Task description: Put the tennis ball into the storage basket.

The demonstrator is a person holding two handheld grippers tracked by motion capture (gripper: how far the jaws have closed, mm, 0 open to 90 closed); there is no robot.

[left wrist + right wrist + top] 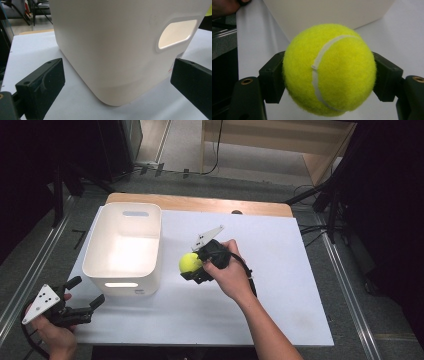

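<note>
A yellow tennis ball [190,262] is held just right of the white bin [123,249], with my right gripper [193,264] shut on it. In the right gripper view the tennis ball [329,68] sits squeezed between both black jaws, and the bin's wall [324,12] rises close behind it. My left gripper [85,292] stands open at the table's front left corner, near the bin's front left corner. From the left gripper view, the bin's rounded corner [112,50] and handle slot [177,33] lie just ahead of my left gripper [117,82], apart from its jaws.
A white sheet [280,285] covers the table, bare to the right of my right hand. A wooden strip [200,202] runs along the far edge. Stands and cables lie on the floor at both sides.
</note>
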